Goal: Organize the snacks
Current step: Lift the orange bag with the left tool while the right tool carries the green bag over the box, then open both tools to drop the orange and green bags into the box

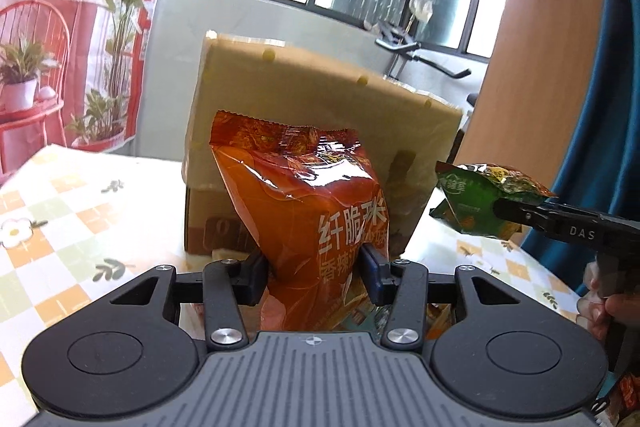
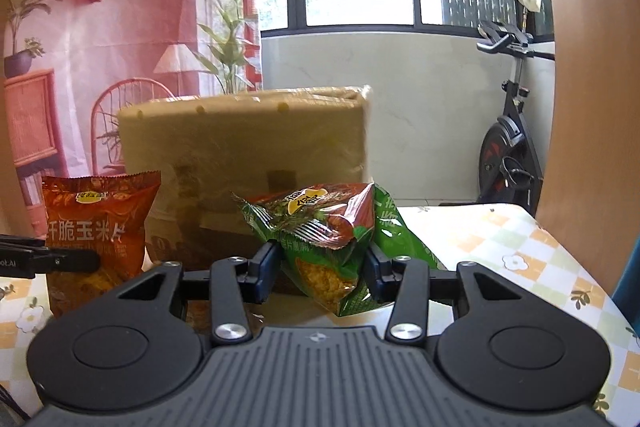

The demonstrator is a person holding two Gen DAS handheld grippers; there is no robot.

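An orange corn-chip bag (image 1: 304, 195) stands upright between the pads of my left gripper (image 1: 314, 263), which is shut on its lower part and holds it above the table. The right wrist view shows the same orange bag (image 2: 96, 223) at the left, with the left gripper (image 2: 92, 261) clamped on it. My right gripper (image 2: 320, 263) is shut on a crumpled green snack bag (image 2: 320, 227), also lifted. In the left wrist view that green bag (image 1: 468, 203) hangs at the right in the right gripper (image 1: 504, 211). A cardboard box (image 1: 320, 95) stands just behind both bags.
The table (image 1: 60, 211) has a checked, flowered cloth. The cardboard box (image 2: 248, 139) is wrapped in clear film. A person's hand (image 1: 604, 303) and blue clothing (image 1: 616, 107) are at the right. An exercise bike (image 2: 508, 147) stands beyond the table. More packets (image 1: 628, 399) lie at the bottom right.
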